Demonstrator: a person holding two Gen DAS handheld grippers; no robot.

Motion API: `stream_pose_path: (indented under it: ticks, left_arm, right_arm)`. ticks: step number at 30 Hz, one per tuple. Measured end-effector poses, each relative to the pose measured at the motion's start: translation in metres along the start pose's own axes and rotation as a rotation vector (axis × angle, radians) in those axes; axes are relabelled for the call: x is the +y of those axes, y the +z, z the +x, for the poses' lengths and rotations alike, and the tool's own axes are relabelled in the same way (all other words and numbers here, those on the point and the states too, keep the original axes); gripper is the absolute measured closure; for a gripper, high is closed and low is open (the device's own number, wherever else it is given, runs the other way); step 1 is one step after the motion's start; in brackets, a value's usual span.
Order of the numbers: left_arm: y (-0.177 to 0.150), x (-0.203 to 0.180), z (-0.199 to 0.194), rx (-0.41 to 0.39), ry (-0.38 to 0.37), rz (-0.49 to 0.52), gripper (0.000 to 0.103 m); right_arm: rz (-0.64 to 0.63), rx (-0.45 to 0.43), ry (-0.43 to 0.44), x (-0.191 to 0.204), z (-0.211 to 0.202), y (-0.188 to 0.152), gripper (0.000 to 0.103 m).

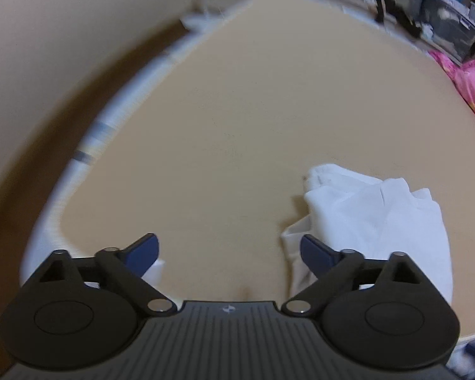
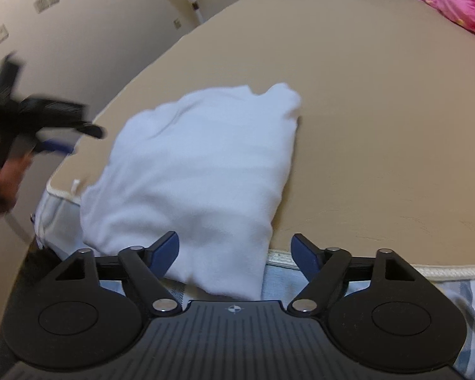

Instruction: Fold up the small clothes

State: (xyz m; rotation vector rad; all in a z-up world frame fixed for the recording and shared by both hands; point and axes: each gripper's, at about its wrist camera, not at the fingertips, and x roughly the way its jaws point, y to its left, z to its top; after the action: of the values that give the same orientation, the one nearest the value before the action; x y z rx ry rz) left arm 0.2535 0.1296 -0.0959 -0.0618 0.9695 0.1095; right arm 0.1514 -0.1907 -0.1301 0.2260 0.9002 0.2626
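Two grippers (image 1: pixel 229 250) (image 2: pixel 234 250) open, folded white garment (image 2: pixel 199 171) on tan mattress (image 2: pixel 380 126), no legible text

No readable text for you in either view. Only mark: a small round crosshair emblem, no letters, on the ribbed housing of the left gripper (image 1: pixel 229 248) and the right gripper (image 2: pixel 234 251), at 6 o'clock in each view.

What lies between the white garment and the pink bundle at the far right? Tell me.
Only bare tan bed cover. In the right wrist view, nothing sits between the folded white garment and the pink bundle.
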Motion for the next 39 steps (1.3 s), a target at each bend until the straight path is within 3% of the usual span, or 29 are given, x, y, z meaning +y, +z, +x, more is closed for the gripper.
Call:
stream_pose_path:
  ticks: [3, 8, 15, 24, 39]
  left_arm:
    - [-0.029, -0.005, -0.032, -0.011, 0.024, -0.017, 0.004]
    - [-0.081, -0.02, -0.057, 0.094, -0.015, -0.093, 0.004]
    - [-0.134, -0.042, -0.065, 0.18, -0.043, -0.156, 0.004]
    - [-0.143, -0.08, -0.051, 0.186, -0.005, -0.079, 0.004]
    - [-0.139, -0.088, -0.022, 0.242, -0.047, -0.121, 0.004]
  right_arm:
    - [0.02, -0.038, -0.006, -0.004, -0.017, 0.0, 0.019]
    - [0.031, -0.123, -0.032, -0.005, -0.046, -0.003, 0.016]
    - [0.016, -0.154, -0.034, -0.011, -0.064, -0.006, 0.015]
    - [0.05, -0.138, -0.067, -0.029, -0.062, -0.014, 0.015]
    - [0.08, -0.108, -0.082, -0.05, -0.042, 0.006, 0.015]
